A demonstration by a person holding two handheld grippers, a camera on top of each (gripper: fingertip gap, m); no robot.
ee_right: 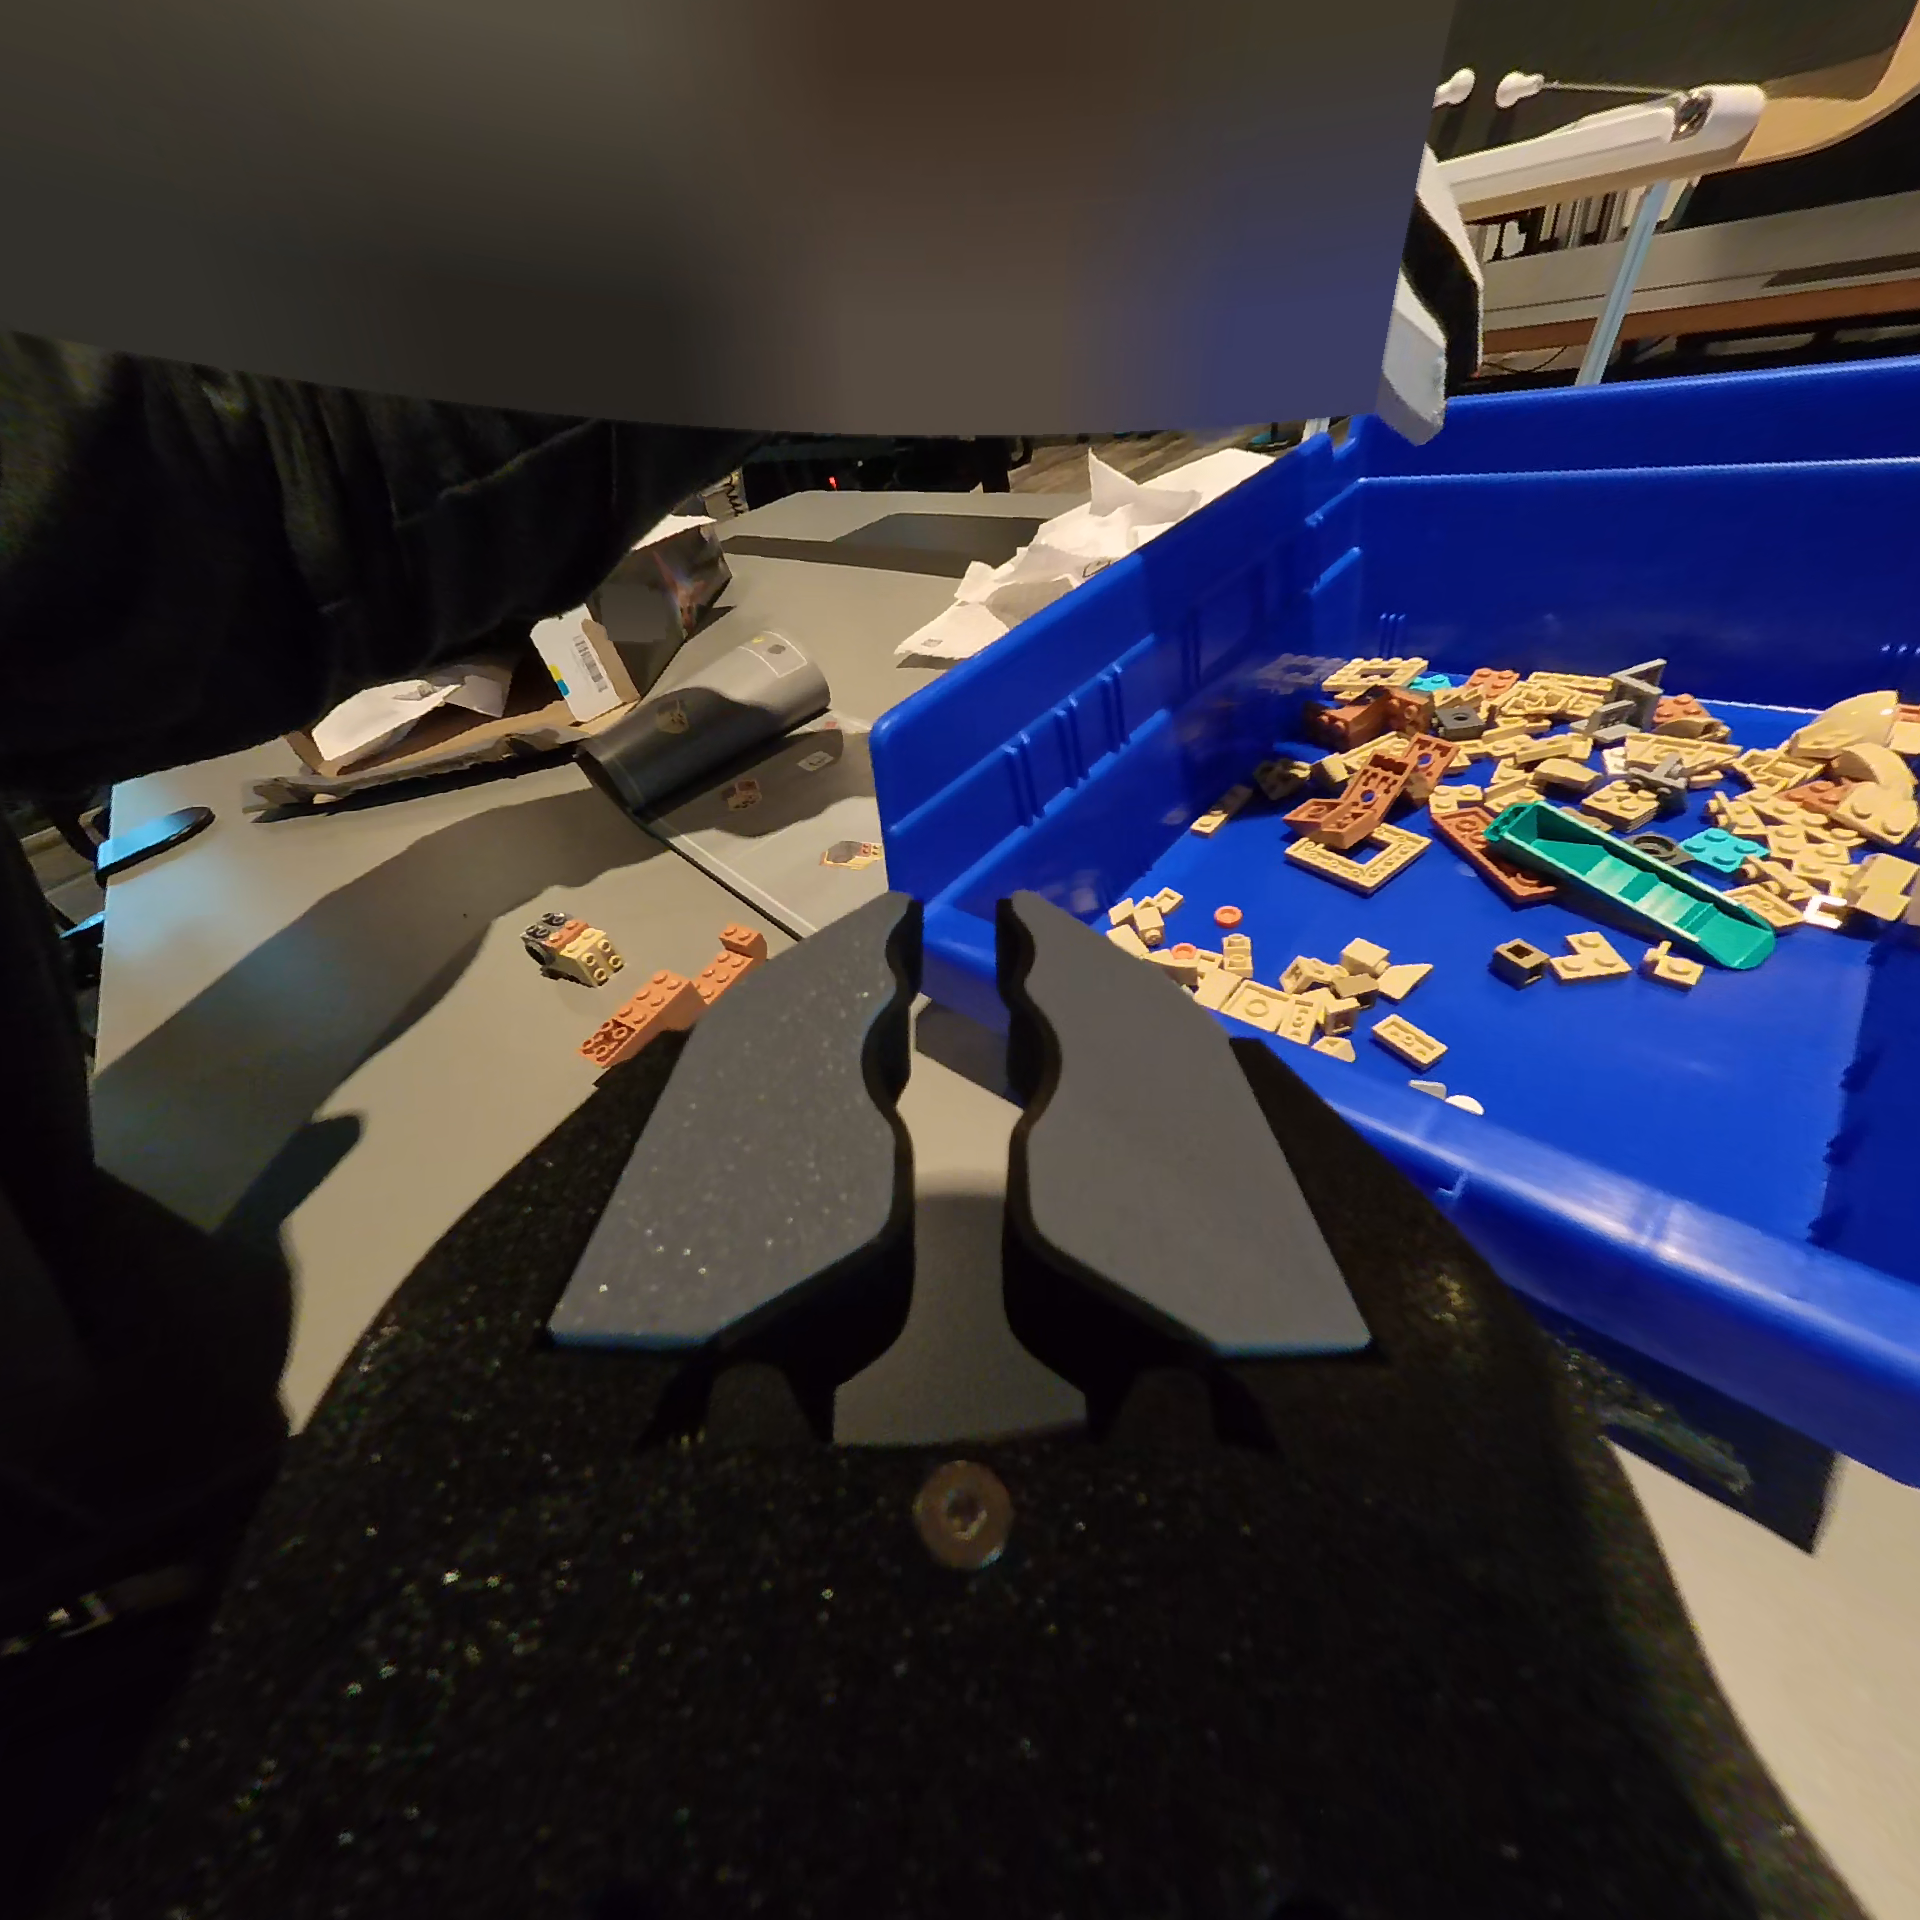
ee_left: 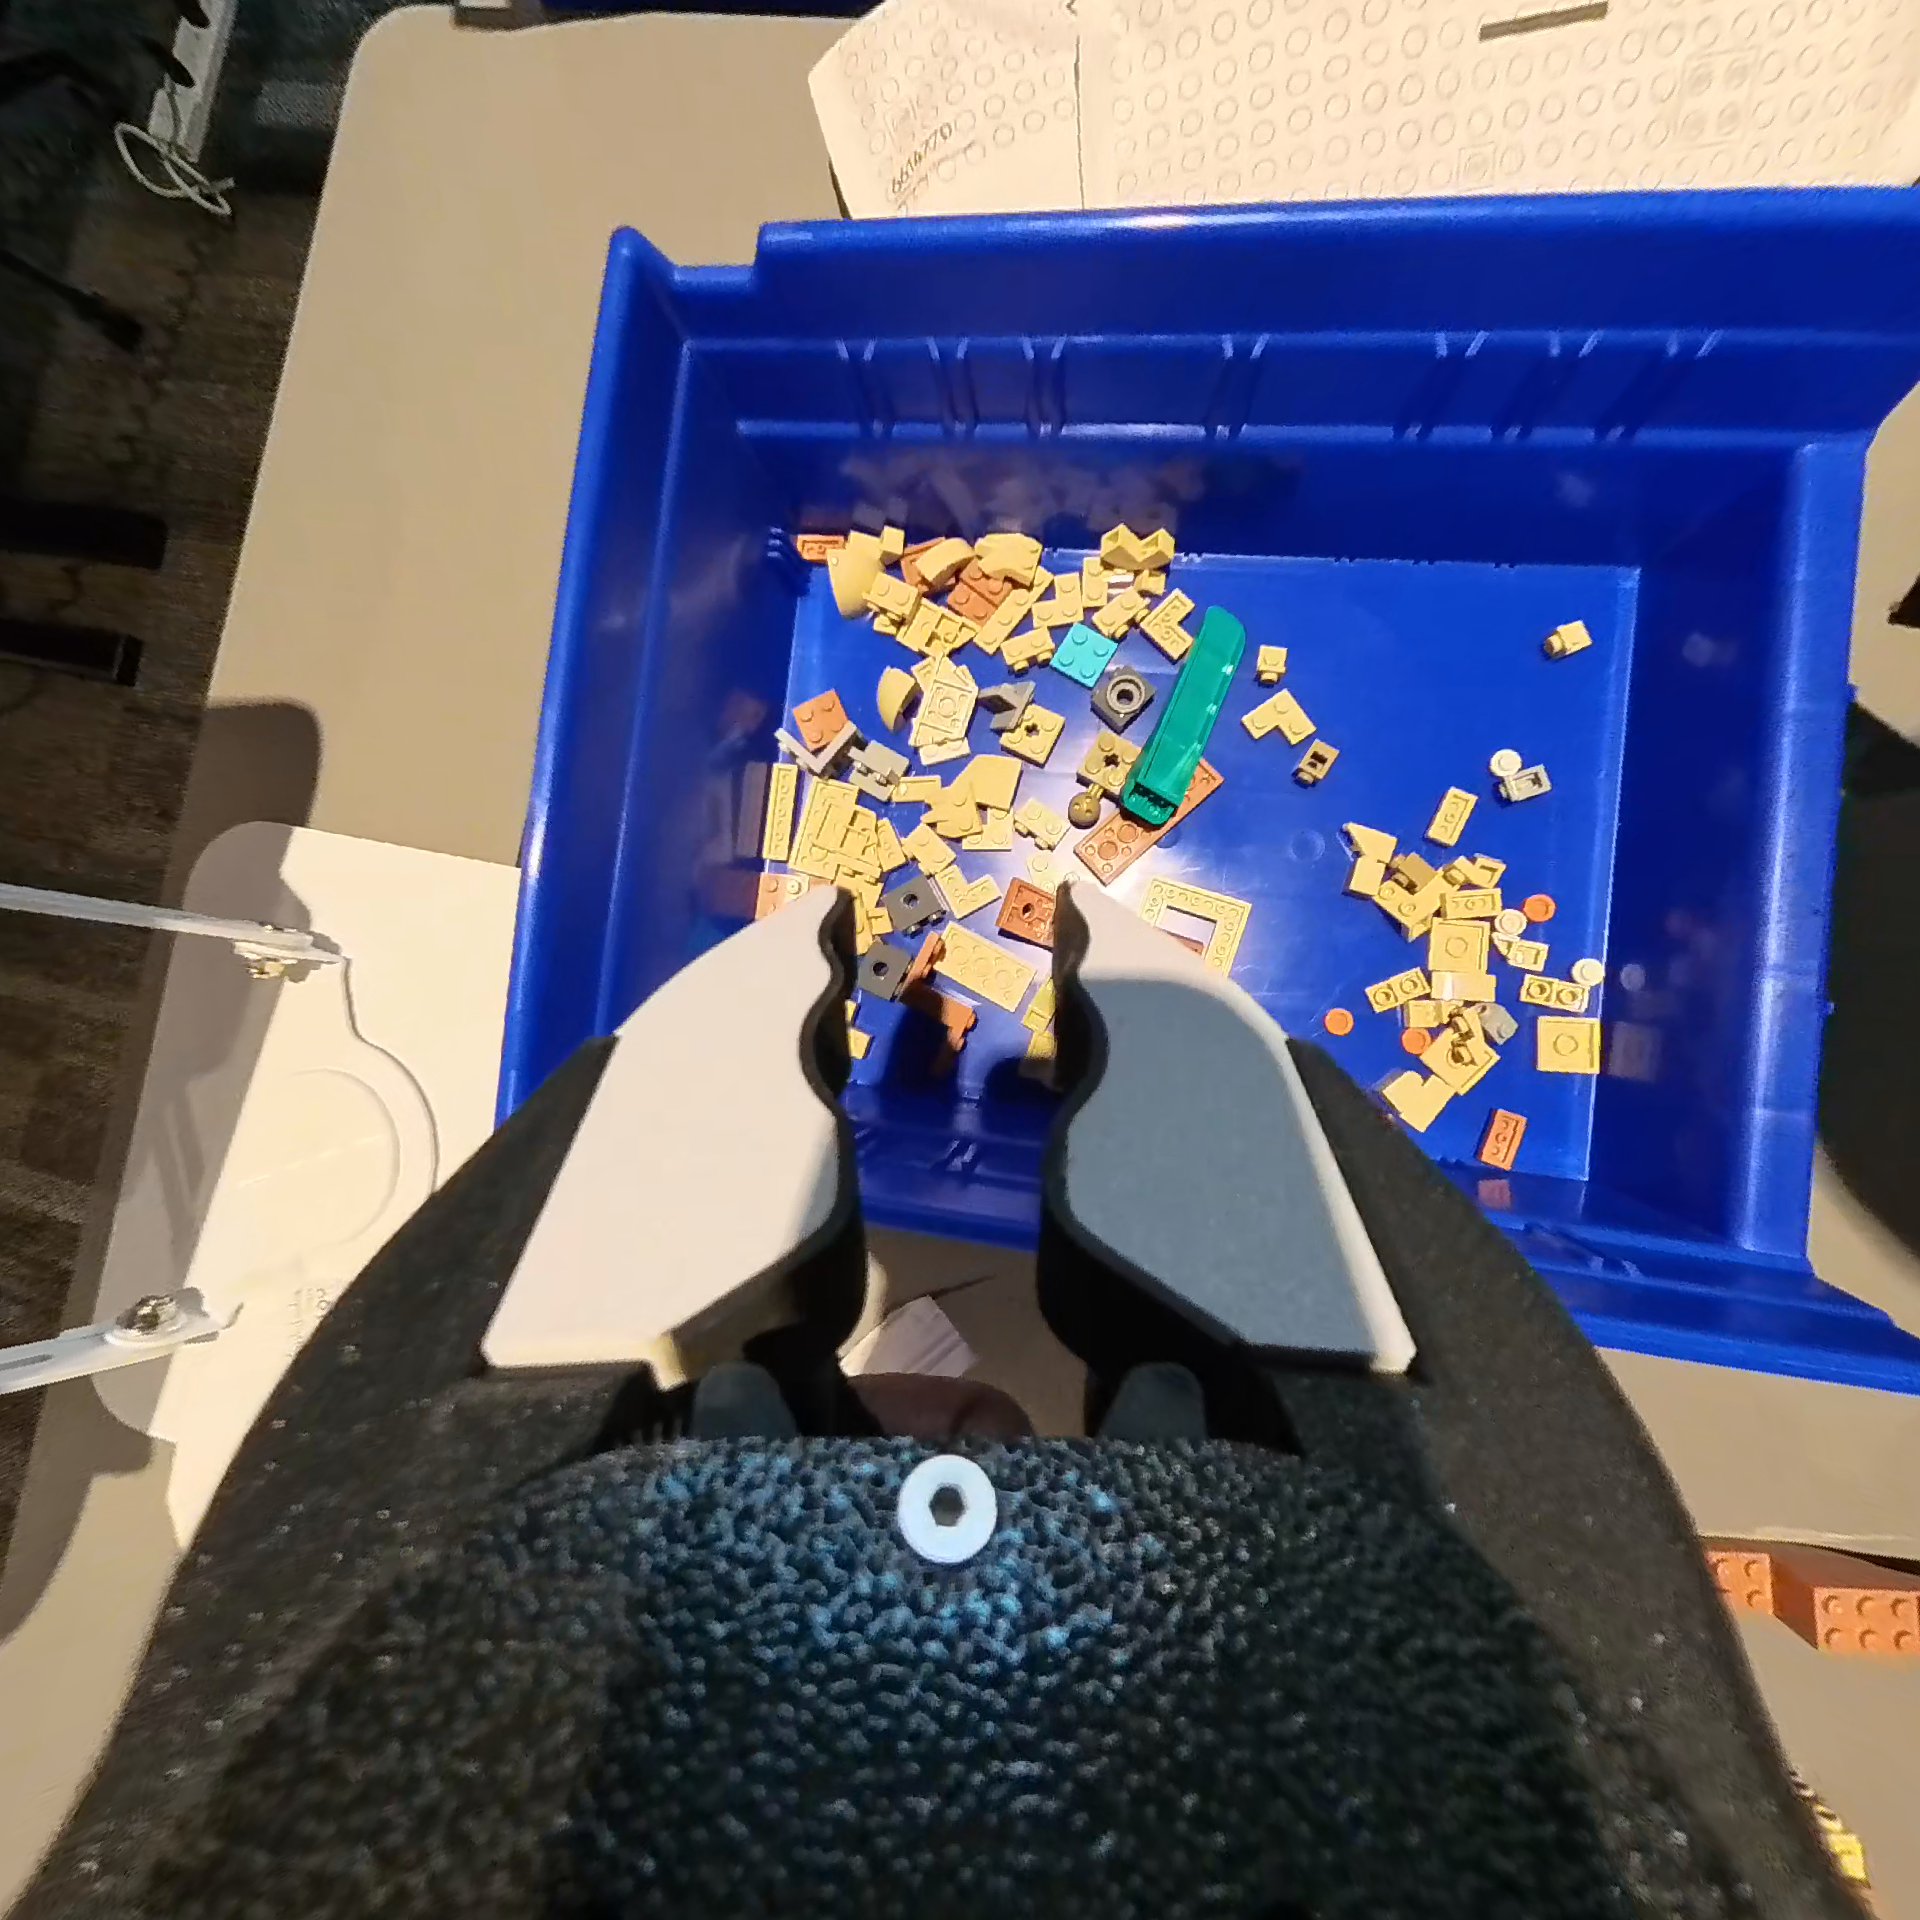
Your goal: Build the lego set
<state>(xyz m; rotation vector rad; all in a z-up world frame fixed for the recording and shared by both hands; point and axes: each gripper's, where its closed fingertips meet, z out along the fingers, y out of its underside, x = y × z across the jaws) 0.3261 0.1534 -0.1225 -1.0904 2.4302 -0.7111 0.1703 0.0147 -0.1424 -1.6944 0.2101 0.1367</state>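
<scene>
A blue bin (ee_left: 665,644) holds several loose tan, brown and grey Lego pieces and a teal brick separator (ee_left: 1184,717). My left gripper (ee_left: 951,909) is open and empty, hovering over the near left part of the pile, above a brown plate (ee_left: 1029,909). In the right wrist view the same bin (ee_right: 1039,748) sits to the right, with the separator (ee_right: 1621,883) inside. My right gripper (ee_right: 958,920) is open with a narrow gap, empty, at the bin's near corner above the table. A brown brick assembly (ee_right: 665,997) and a small tan and grey assembly (ee_right: 577,951) lie on the table.
White paper bags (ee_left: 1351,94) lie behind the bin. A white plate with metal arms (ee_left: 281,1091) is left of it. A brown brick stack (ee_left: 1829,1605) shows at the lower right. An instruction booklet (ee_right: 717,727), torn cardboard (ee_right: 447,727) and a person's dark sleeve (ee_right: 260,540) are at the left. It is some 15 cm from my right tips to the brown brick assembly (ee_right: 665,997). It is also in sight in the left wrist view (ee_left: 1846,1594).
</scene>
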